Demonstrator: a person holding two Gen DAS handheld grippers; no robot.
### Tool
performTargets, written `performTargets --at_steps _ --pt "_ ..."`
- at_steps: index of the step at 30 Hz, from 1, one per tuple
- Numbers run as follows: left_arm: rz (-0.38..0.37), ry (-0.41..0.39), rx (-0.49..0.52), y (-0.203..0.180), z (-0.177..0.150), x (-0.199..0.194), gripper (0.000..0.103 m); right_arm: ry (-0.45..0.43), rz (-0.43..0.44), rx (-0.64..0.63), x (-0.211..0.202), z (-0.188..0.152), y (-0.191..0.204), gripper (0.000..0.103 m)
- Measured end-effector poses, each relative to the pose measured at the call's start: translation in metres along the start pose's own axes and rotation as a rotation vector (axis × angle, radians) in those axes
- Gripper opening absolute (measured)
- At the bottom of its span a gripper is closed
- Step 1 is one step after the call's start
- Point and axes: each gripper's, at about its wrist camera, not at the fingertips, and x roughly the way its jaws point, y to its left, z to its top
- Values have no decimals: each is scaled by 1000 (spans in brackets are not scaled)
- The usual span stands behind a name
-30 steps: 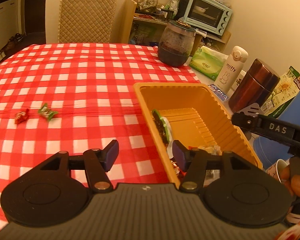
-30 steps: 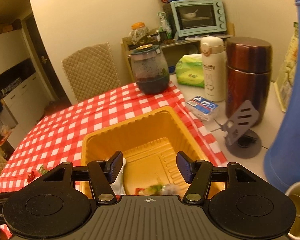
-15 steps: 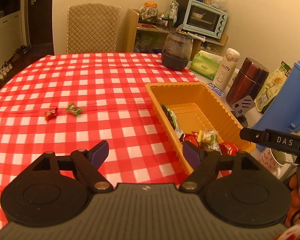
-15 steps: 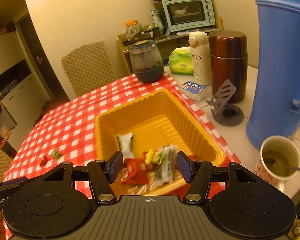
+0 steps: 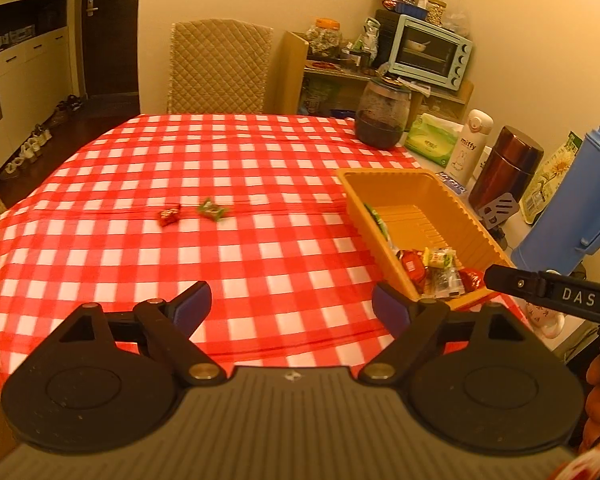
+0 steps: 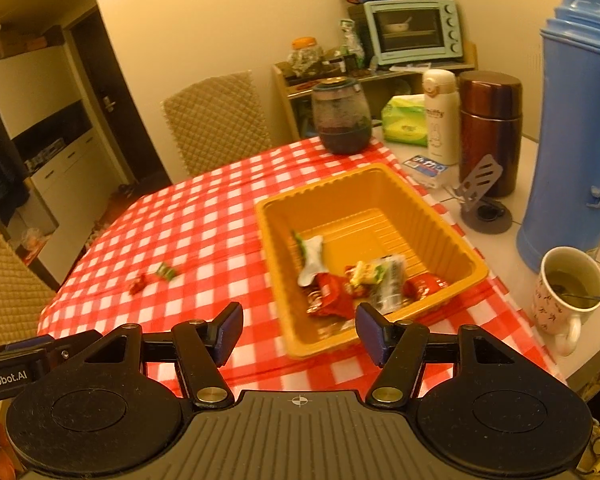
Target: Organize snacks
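Observation:
An orange tray (image 5: 380, 174) (image 6: 452, 240) stands on the red checked tablecloth, with several wrapped snacks (image 5: 436, 264) (image 6: 356, 280) heaped at its near end. A red candy (image 5: 169, 216) (image 6: 137, 283) and a green candy (image 5: 211, 211) (image 6: 167, 271) lie loose on the cloth, left of the tray. My left gripper (image 5: 290, 302) hovers over the cloth near the tray's near left corner; its jaws are opening, with nothing between them. Above the tray's near edge, my right gripper (image 6: 299, 320) is also opening and holds nothing.
A dark glass jar (image 5: 382, 118) stands at the cloth's far right corner. Right of the tray are a brown flask (image 6: 490, 128), a phone stand (image 6: 482, 188), a tall blue thermos (image 6: 576, 120) and a mug (image 6: 568, 292) of tea. A quilted chair (image 5: 218, 68) stands behind the table.
Both grippers have drawn back from the tray and risen, so the whole tray and its snacks now show. The left jaws have spread much wider; the right ones only slightly.

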Motion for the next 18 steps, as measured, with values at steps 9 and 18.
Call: performTargets --at_steps 9,18 --pt "20 -20 -17 18 -4 -20 86 8 29 -52 -5 -7 27 63" --pt "32 -26 -24 31 -6 -27 87 16 48 -89 -3 -10 43 63"
